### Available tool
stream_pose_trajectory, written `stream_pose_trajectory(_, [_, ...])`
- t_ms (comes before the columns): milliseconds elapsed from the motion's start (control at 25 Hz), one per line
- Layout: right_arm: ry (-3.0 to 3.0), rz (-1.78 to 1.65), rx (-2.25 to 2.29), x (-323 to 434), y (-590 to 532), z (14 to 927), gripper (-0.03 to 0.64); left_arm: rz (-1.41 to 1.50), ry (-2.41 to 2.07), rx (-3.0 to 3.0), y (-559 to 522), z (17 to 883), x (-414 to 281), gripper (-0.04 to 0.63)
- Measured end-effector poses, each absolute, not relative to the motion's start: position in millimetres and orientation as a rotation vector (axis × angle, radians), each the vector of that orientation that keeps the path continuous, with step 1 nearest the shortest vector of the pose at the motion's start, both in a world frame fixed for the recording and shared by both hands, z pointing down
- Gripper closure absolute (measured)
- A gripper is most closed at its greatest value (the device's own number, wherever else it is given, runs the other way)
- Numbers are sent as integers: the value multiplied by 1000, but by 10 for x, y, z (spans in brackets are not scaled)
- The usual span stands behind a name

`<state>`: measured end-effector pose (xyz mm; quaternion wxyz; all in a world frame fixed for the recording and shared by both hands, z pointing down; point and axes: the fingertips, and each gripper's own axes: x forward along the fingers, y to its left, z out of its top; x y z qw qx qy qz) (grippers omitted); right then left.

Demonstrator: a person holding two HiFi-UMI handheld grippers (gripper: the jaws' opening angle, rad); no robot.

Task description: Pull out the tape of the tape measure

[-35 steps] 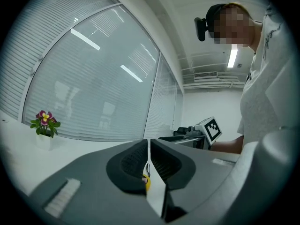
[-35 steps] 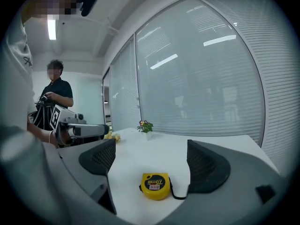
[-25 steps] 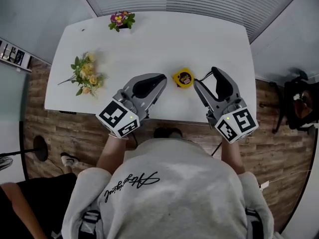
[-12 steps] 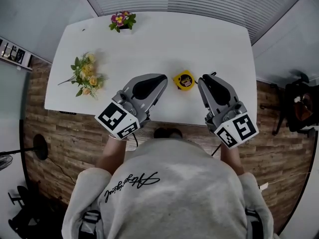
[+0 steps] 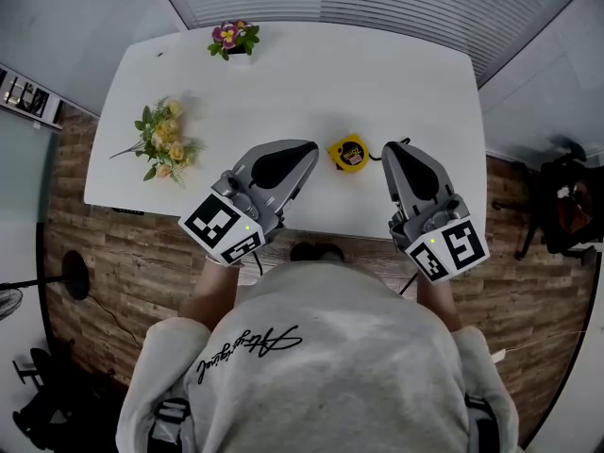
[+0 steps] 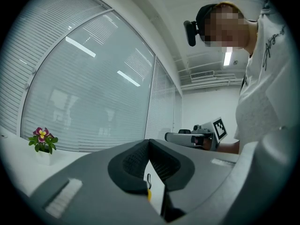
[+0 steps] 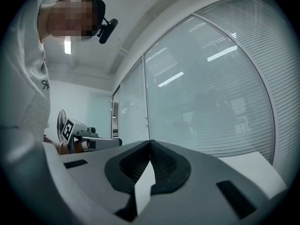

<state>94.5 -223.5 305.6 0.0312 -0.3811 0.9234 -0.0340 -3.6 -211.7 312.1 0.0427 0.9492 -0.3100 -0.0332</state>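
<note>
The tape measure [image 5: 347, 151], a small yellow case, lies mid-frame between the two tong tips. It is probably light, hard and apt to slide, so pin the case and pull the end hook. The left tongs [image 5: 305, 148] are closed and empty. The right tongs [image 5: 388, 148] have just closed on nothing. The white table [image 5: 377, 74] looks slick, with slatted blinds beyond it.

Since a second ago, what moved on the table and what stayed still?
The right gripper has just been closing its jaws with nothing between them. They now meet beside the yellow tape measure without holding it. The left gripper stayed shut and in place. The tape measure, the loose flowers and the small flower pot did not move.
</note>
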Motion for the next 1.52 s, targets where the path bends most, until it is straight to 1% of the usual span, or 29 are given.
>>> stream_pose_trajectory(680, [2875, 0, -1204, 930, -2172, 3003, 617, -116, -966, 2910, -2095, 3070, -35, 597])
stream_pose_trajectory(1520, [2870, -23, -1197, 990, -2161, 3031, 617, -117, -968, 2896, -2074, 3118, 47, 597])
